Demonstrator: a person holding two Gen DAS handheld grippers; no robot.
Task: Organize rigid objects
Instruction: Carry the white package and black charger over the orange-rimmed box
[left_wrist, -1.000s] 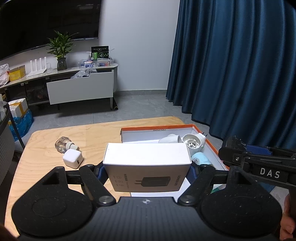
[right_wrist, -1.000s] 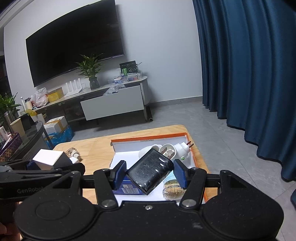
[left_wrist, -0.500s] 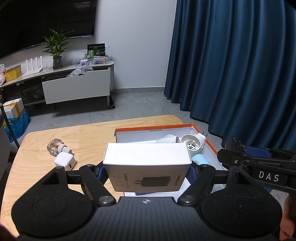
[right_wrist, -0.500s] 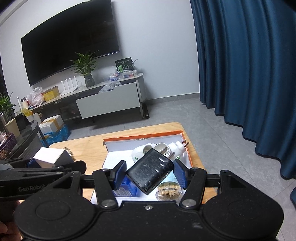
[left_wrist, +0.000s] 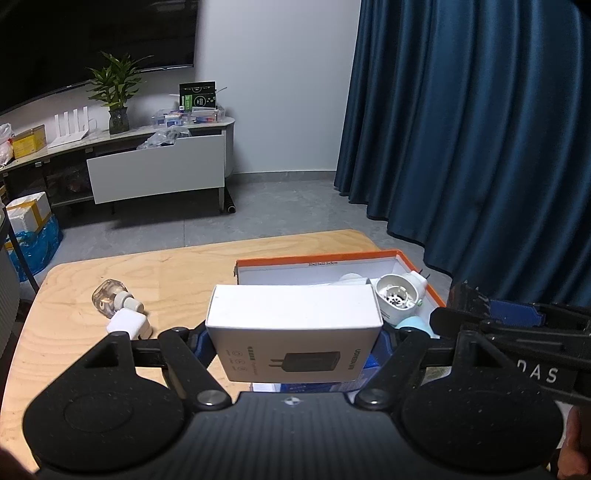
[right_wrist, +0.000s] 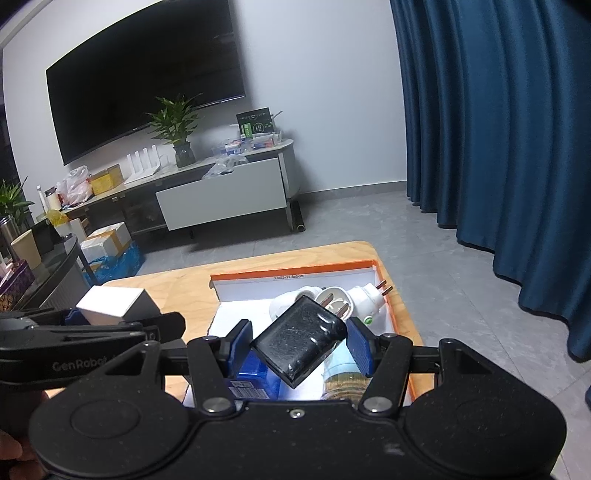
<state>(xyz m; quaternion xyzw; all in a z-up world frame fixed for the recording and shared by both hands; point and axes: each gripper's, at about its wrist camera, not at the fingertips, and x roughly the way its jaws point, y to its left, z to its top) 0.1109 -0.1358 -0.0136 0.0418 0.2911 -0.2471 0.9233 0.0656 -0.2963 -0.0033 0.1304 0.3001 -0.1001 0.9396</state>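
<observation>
My left gripper (left_wrist: 293, 338) is shut on a white charger box (left_wrist: 293, 326), held above the near edge of the orange-rimmed tray (left_wrist: 317, 257). My right gripper (right_wrist: 298, 345) is shut on a black charger (right_wrist: 300, 345), tilted, over the tray (right_wrist: 295, 268). The tray holds white plug-in devices (left_wrist: 399, 295), a blue box (right_wrist: 251, 373) and a light blue item (left_wrist: 412, 325). On the table to the left lie a clear bottle (left_wrist: 109, 301) and a white plug cube (left_wrist: 129, 325). The left gripper and its box (right_wrist: 110, 304) also show in the right wrist view.
The wooden table (left_wrist: 166, 273) has its far edge just behind the tray. Beyond it are grey floor, a TV cabinet (left_wrist: 155, 170) with clutter and a plant, and blue curtains (left_wrist: 480, 129) on the right. The right gripper's arm (left_wrist: 517, 332) crosses the left wrist view.
Both grippers have moved slightly forward and right over the tray, each still holding its object. The bottle and cube on the table have not moved.
</observation>
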